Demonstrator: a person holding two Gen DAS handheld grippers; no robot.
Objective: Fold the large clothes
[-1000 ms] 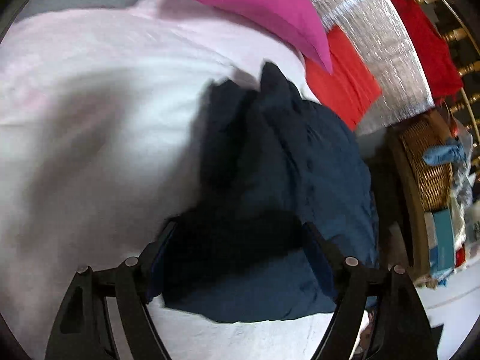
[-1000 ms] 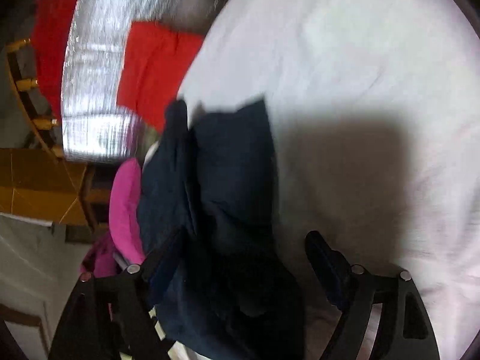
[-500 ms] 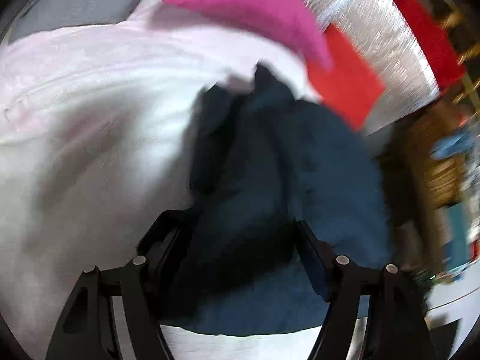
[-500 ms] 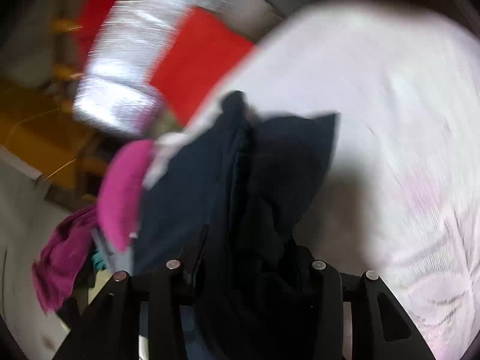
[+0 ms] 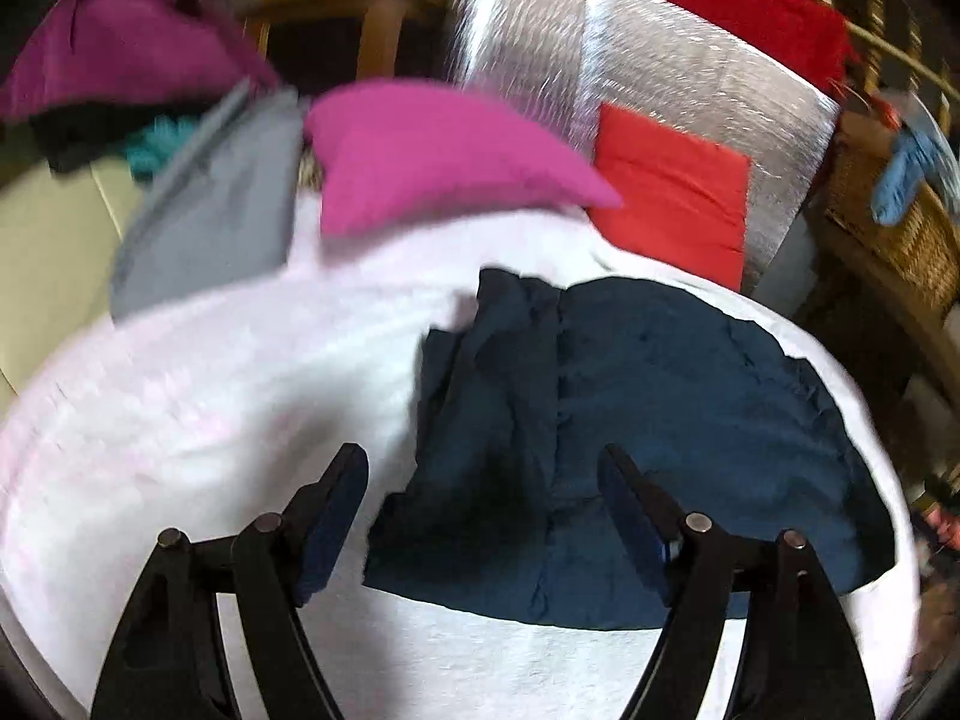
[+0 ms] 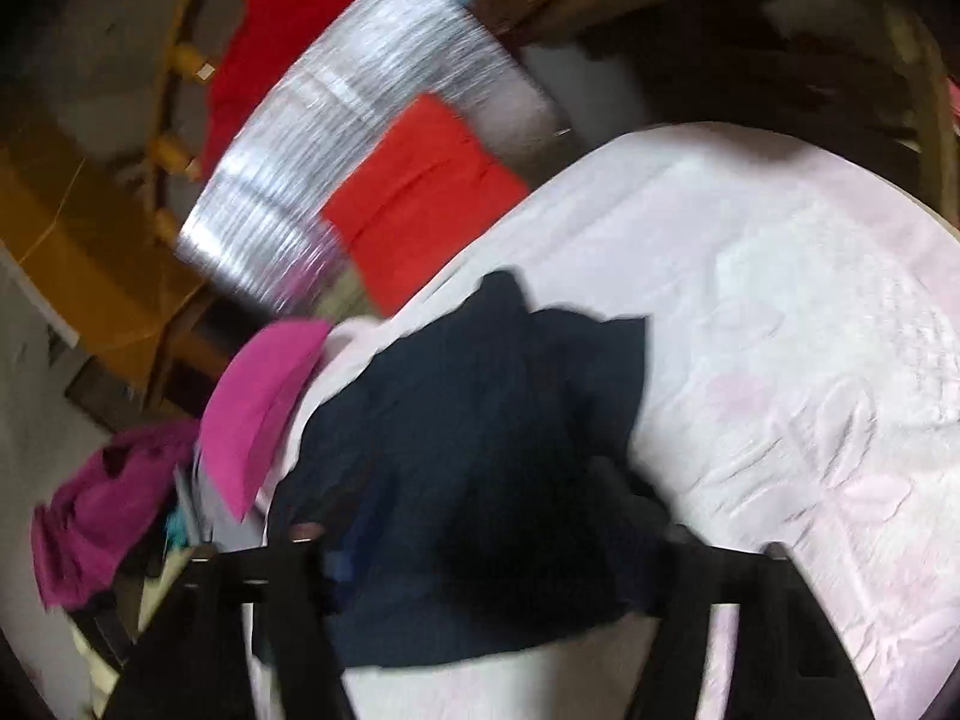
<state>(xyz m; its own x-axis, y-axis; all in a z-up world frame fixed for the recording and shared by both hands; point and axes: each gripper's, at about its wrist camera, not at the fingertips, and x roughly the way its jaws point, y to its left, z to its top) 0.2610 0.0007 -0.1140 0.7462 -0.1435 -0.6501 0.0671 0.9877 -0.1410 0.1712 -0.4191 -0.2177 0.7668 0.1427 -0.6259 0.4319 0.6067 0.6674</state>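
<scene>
A folded navy blue garment (image 5: 630, 420) lies on the pale pink bed sheet (image 5: 210, 420); it also shows in the right wrist view (image 6: 480, 450). My left gripper (image 5: 480, 510) is open and empty, raised just above the garment's near edge. My right gripper (image 6: 480, 558) is open over the garment's near part; its fingertips are blurred against the dark cloth and nothing looks gripped.
A folded magenta cloth (image 5: 432, 150), a grey cloth (image 5: 210, 228) and a folded red cloth (image 5: 672, 198) on a silver mat (image 5: 660, 66) lie beyond the bed sheet. A wicker basket (image 5: 900, 228) stands at the right. A purple clothes pile (image 6: 102, 510) lies at the left.
Both grippers let go of the navy garment and pulled back and up. The garment now lies flat on the sheet, and more of the room is in view.
</scene>
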